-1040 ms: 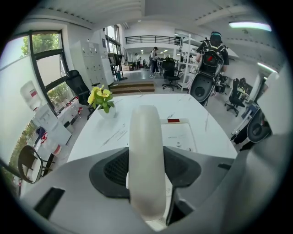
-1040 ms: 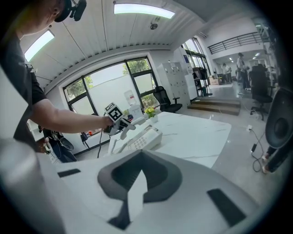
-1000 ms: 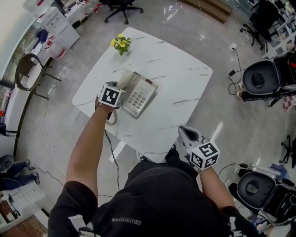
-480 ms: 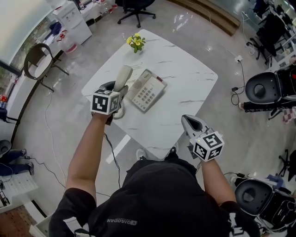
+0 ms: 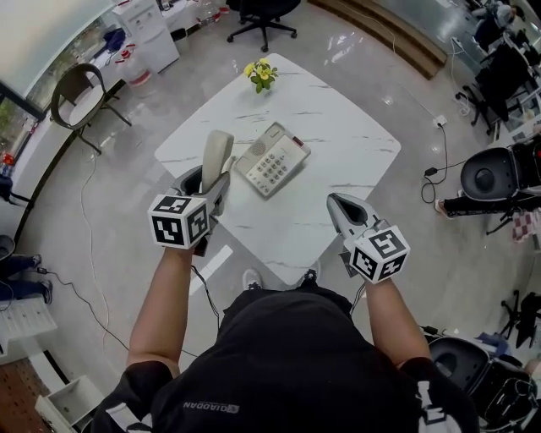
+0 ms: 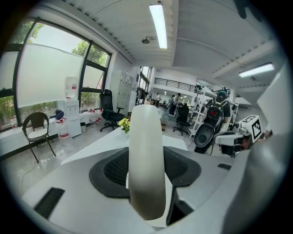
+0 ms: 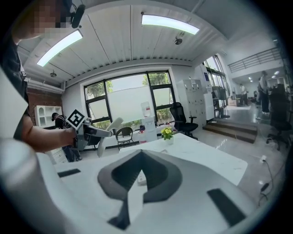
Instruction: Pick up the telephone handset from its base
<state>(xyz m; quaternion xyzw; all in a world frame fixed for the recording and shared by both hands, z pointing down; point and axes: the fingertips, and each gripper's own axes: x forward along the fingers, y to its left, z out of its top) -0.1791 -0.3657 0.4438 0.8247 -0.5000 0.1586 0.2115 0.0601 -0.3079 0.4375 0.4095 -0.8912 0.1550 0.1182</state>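
The cream handset [image 5: 216,155] stands upright in the air, clear of the beige telephone base [image 5: 272,159] to its right on the white marble table [image 5: 347,152]. My left gripper [image 5: 208,184] is shut on the handset's lower part. In the left gripper view the handset [image 6: 146,151] fills the middle between the jaws of that gripper [image 6: 147,192]. My right gripper [image 5: 344,211] hangs over the table's near right edge, shut with nothing in it. In the right gripper view its jaws [image 7: 136,183] meet, and the left gripper [image 7: 89,131] with the handset [image 7: 109,129] shows at the left.
A small pot of yellow flowers [image 5: 262,74] stands at the table's far corner. A black chair [image 5: 74,100] stands on the floor at the left, an office chair [image 5: 262,13] beyond the table. A cable [image 5: 203,292] runs down by the table's near left side.
My left gripper has lifted the handset off the base and drawn it up and toward me. The right gripper has risen a little beside the table's near edge.
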